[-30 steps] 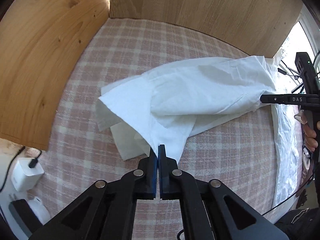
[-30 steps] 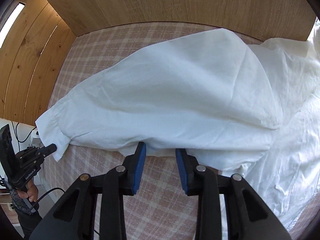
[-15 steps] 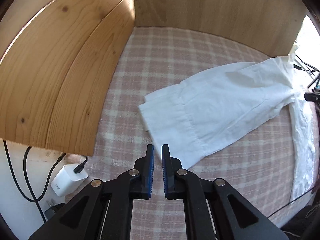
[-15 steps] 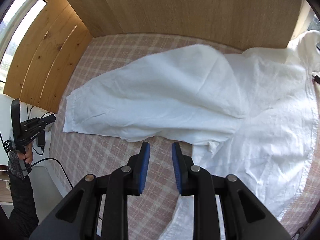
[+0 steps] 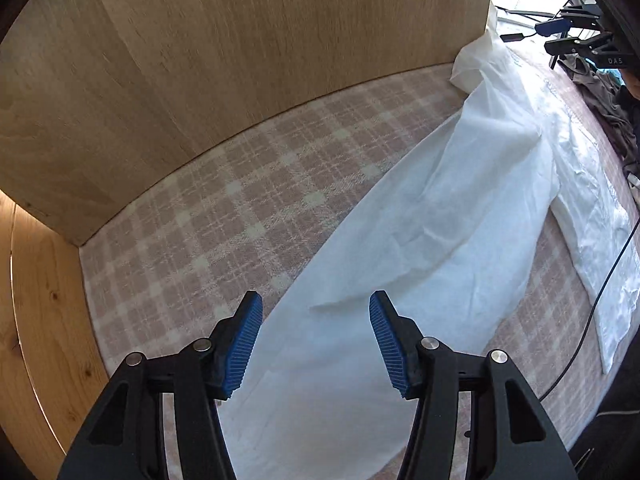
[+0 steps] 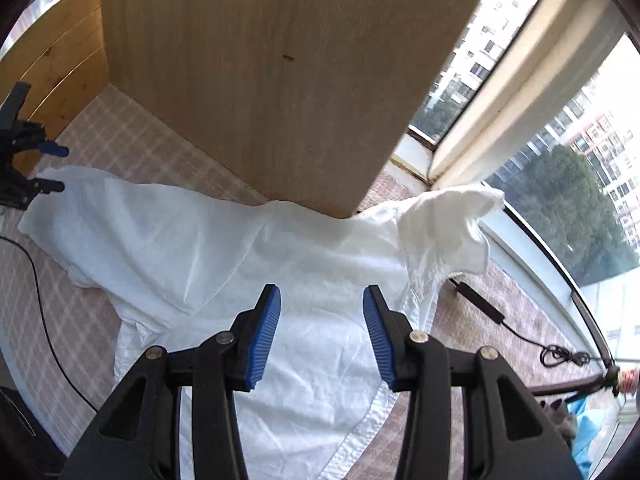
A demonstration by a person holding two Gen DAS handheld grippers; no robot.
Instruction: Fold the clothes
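Both grippers, left (image 5: 316, 344) and right (image 6: 322, 336), are opening, empty; the loose white garment (image 5: 440, 216) probably rumples if regrasped off-edge.

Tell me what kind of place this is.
Probably a home bedroom or window nook: a white garment lies on a pink plaid cover, wood panels enclose it, and a window overlooks apartment blocks.
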